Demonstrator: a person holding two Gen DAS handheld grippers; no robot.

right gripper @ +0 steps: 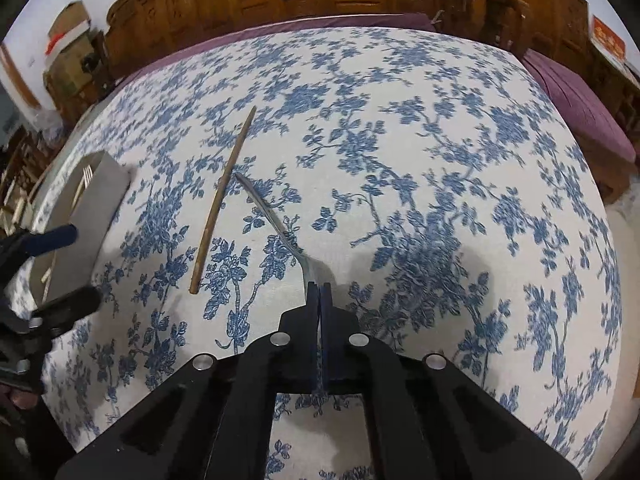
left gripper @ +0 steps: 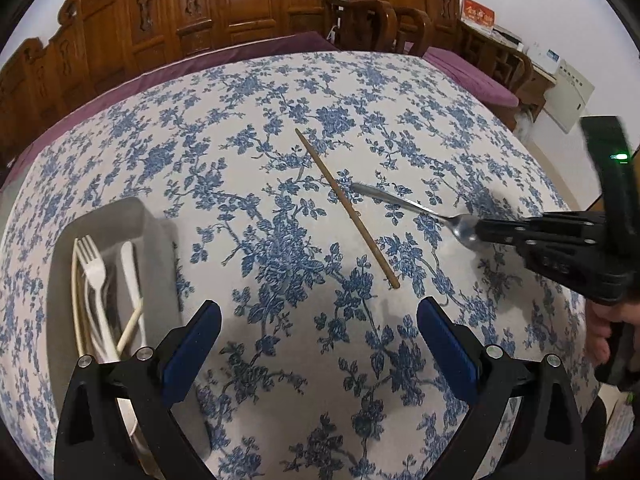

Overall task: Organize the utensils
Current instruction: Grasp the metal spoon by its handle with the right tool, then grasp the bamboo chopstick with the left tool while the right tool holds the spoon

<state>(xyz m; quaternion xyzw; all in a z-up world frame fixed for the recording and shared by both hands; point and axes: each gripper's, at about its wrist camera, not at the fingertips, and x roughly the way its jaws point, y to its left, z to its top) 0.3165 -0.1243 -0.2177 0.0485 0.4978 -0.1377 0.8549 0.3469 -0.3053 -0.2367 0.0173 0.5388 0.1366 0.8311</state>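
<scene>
Gripping the bowl end of a shiny metal spoon (right gripper: 280, 228), the right gripper (right gripper: 319, 292) has its fingers pressed together on it, so the handle sticks out ahead and up-left, clear of the desk by the look of its shadow. The grey rectangular plastic utensil tray (left gripper: 108, 216) lies off to the left of those fingers, well apart from them, and the spoon's long axis already points roughly that way. Between spoon and tray rests a thin brown wooden chopstick (left gripper: 346, 208) on the cloth, running diagonally, its near end closest to the right gripper's side.

Nearer the tray is the left gripper (left gripper: 320, 338), its blue-padded fingers spread wide with nothing between them, hovering just beside the tray's near corner. Inside the tray sit a white plastic fork (left gripper: 94, 272), a white knife and pale sticks.

Carrying the spoon over probably means sweeping left across the chopstick without nudging it. A white cloth printed with blue flowers (right gripper: 440, 160) covers the desk; carved wooden furniture (left gripper: 200, 8) and purple cushions line the room behind.
</scene>
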